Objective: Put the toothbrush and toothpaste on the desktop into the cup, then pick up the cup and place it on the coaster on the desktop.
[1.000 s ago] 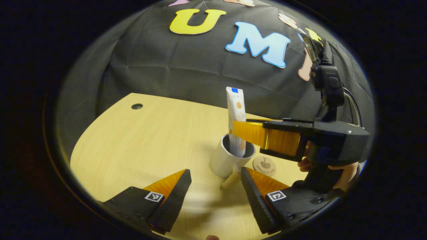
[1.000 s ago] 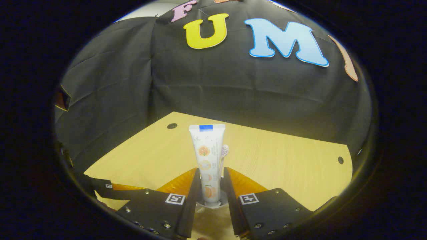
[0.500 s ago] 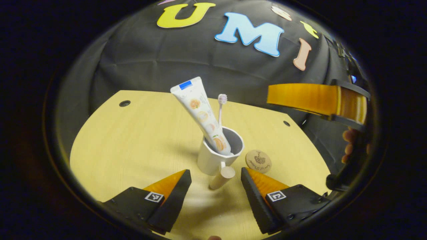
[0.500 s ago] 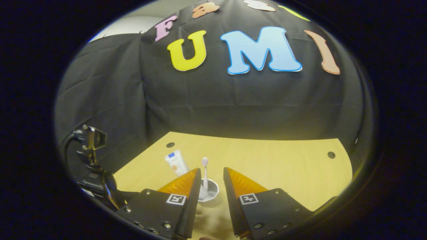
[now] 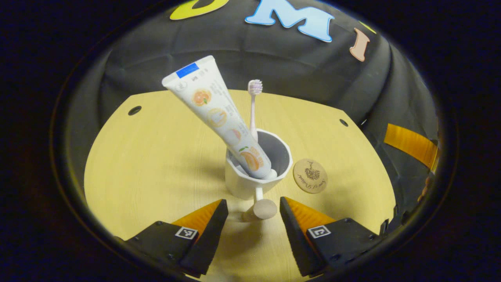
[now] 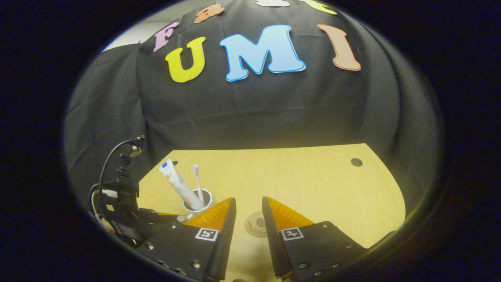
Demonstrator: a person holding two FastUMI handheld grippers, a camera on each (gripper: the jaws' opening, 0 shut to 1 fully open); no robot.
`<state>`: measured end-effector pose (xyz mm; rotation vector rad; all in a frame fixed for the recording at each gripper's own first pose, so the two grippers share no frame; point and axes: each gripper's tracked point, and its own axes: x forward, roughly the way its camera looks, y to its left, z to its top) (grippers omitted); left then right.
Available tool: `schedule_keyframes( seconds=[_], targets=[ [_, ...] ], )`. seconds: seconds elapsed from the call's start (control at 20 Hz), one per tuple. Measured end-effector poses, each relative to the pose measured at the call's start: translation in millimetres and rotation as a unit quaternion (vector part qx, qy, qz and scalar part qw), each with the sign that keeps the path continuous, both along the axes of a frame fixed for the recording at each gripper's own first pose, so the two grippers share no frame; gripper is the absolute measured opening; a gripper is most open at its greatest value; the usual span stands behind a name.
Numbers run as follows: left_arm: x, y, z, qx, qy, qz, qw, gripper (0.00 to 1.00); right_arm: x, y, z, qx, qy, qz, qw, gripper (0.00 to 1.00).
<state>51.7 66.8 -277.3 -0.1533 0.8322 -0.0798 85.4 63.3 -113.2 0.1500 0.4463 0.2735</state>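
Note:
A white cup [image 5: 256, 176] stands on the wooden desk [image 5: 156, 156]. A white toothpaste tube [image 5: 219, 117] leans to the left in it, and a pink toothbrush [image 5: 253, 109] stands upright beside the tube. The cup's handle, tipped with a wooden knob [image 5: 264, 208], points between the fingers of my left gripper [image 5: 252, 201], which is open and not touching it. A round wooden coaster [image 5: 310, 176] lies just right of the cup. My right gripper [image 6: 248, 200] is open and holds nothing, back from the cup [image 6: 197, 200], with the coaster [image 6: 256, 224] below its gap. An orange finger [image 5: 411, 143] of it shows at the far right.
The desk has small round holes near its back corners [image 5: 134, 110] [image 5: 343, 122]. Black cloth walls close in behind and to the sides. In the right gripper view my left gripper [image 6: 174, 216] and its cabled camera mount [image 6: 125, 184] sit left of the cup.
My right gripper let go of the toothpaste and drew back to the right. The tube tipped over to lean left in the cup. My left gripper moved closer to the cup's handle.

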Motion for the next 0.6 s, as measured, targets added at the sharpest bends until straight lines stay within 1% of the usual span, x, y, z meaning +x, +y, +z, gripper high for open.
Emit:
schedule_keyframes(
  seconds=[0.05, 0.15, 0.2, 0.3, 0.35, 0.45, 0.5, 0.6],
  targets=[
    [3, 1, -2, 0.008, 0.002, -0.003, 1.0, 0.78, -2, -6, -5, -0.001, 0.004, -0.005, 1.0, 0.43],
    [9, 2, -7, 0.021, 0.009, -0.009, 1.0, 0.7, -7, -18, -12, -0.003, 0.013, -0.015, 1.0, 0.43],
    [11, 1, -10, 0.026, 0.013, -0.013, 1.0, 0.7, -8, -23, -14, -0.003, 0.016, -0.019, 1.0, 0.46],
    [14, -2, -16, 0.032, 0.024, -0.022, 0.999, 0.7, -10, -32, -18, -0.003, 0.021, -0.027, 0.999, 0.46],
    [15, 0, -19, 0.04, 0.029, -0.026, 0.998, 0.69, -11, -35, -20, -0.002, 0.023, -0.031, 0.999, 0.43],
    [16, 3, -23, 0.054, 0.032, -0.03, 0.998, 0.67, -11, -40, -25, 0.002, 0.029, -0.038, 0.999, 0.43],
    [17, 2, -23, 0.053, 0.033, -0.033, 0.998, 0.69, -11, -42, -26, 0.004, 0.032, -0.04, 0.999, 0.43],
    [21, 1, -26, 0.059, 0.04, -0.036, 0.997, 0.62, -11, -43, -30, 0.008, 0.038, -0.043, 0.998, 0.43]
  ],
)
